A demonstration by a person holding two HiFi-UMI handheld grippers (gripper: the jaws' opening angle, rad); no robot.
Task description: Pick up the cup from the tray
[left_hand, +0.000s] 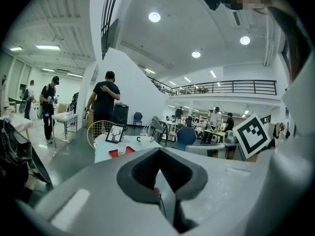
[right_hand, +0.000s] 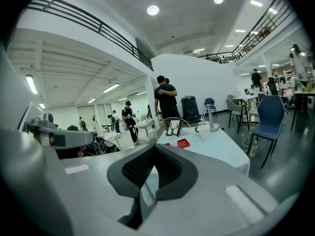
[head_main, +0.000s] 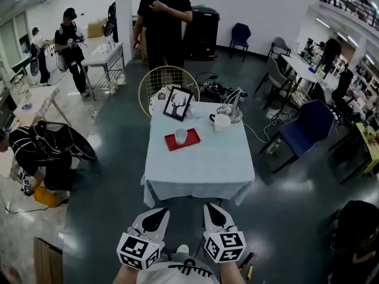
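Observation:
A white cup (head_main: 181,136) stands upright on a small red tray (head_main: 193,138) on the left half of a table draped in a pale cloth (head_main: 201,164). Both grippers hang well short of the table's near edge, low in the head view. The left gripper (head_main: 155,215) and the right gripper (head_main: 214,210) are side by side, each with its jaws pressed together and empty. Far ahead in the left gripper view are the cup (left_hand: 121,148) and tray (left_hand: 129,150), beyond the left gripper (left_hand: 158,154). In the right gripper view the cup (right_hand: 173,141) and tray (right_hand: 183,143) lie past the right gripper (right_hand: 155,149).
Behind the tray stand a framed deer picture (head_main: 177,103), a white mug (head_main: 222,122) and a desk lamp (head_main: 234,106). A wire chair (head_main: 167,78) and a standing person in black (head_main: 163,16) are beyond the table. A blue chair (head_main: 308,128) is right; a crouching person (head_main: 41,149) left.

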